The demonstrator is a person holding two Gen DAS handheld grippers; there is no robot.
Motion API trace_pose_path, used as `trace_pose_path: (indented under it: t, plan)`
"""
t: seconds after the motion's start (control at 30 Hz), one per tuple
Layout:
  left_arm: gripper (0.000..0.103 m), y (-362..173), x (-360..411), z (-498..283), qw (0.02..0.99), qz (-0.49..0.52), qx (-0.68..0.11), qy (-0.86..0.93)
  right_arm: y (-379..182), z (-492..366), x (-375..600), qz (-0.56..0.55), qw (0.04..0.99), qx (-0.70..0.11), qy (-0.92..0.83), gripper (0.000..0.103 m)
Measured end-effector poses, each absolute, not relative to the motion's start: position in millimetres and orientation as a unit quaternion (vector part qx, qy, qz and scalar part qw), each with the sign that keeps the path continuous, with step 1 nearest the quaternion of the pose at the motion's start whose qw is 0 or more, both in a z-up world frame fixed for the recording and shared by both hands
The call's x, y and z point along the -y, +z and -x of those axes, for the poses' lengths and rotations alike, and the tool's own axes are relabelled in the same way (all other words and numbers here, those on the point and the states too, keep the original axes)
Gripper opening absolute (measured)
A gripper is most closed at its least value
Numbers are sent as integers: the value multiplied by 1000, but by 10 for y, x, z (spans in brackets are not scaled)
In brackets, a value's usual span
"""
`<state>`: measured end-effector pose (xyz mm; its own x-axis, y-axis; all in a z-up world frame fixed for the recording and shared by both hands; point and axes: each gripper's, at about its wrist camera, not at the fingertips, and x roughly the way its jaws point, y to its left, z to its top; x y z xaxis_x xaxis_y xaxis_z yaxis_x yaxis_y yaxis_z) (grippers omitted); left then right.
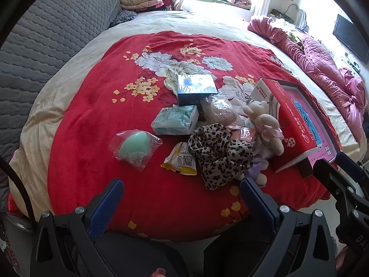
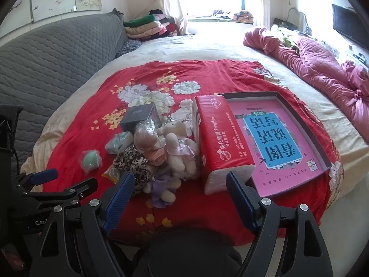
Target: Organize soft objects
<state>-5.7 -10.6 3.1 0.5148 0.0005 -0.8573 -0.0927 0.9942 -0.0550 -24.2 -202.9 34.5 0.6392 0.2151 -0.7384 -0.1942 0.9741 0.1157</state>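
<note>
A pile of soft things lies on a red floral blanket [image 1: 96, 106]: a green sponge in a clear bag [image 1: 133, 149], a leopard-print cloth [image 1: 219, 154], a cream teddy bear [image 1: 265, 122], a pale green tissue pack [image 1: 175, 120], a yellow snack packet [image 1: 182, 161] and a bagged brown item [image 1: 218, 109]. A red tissue pack [image 2: 221, 138] leans on the edge of a pink-lined box tray [image 2: 288, 138]. My left gripper [image 1: 182, 191] is open and empty, just short of the pile. My right gripper [image 2: 180, 184] is open and empty, in front of the bear [image 2: 180, 152] and red pack.
A blue box [image 1: 196, 87] stands behind the pile. A grey quilted headboard [image 1: 46, 46] runs along the left. A crumpled pink quilt [image 2: 322, 69] lies at the right of the bed. Folded blankets [image 2: 145, 27] are stacked at the far end. A small purple plush [image 2: 163, 189] lies near the bed's front.
</note>
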Motion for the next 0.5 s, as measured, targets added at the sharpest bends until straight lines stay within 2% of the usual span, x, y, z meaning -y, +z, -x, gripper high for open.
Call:
trace_pose_path:
  t: [0.5]
  plan:
    - [102,22,123,64,867,47,-495,25,330,243,2070,-20,901,-418,111,82]
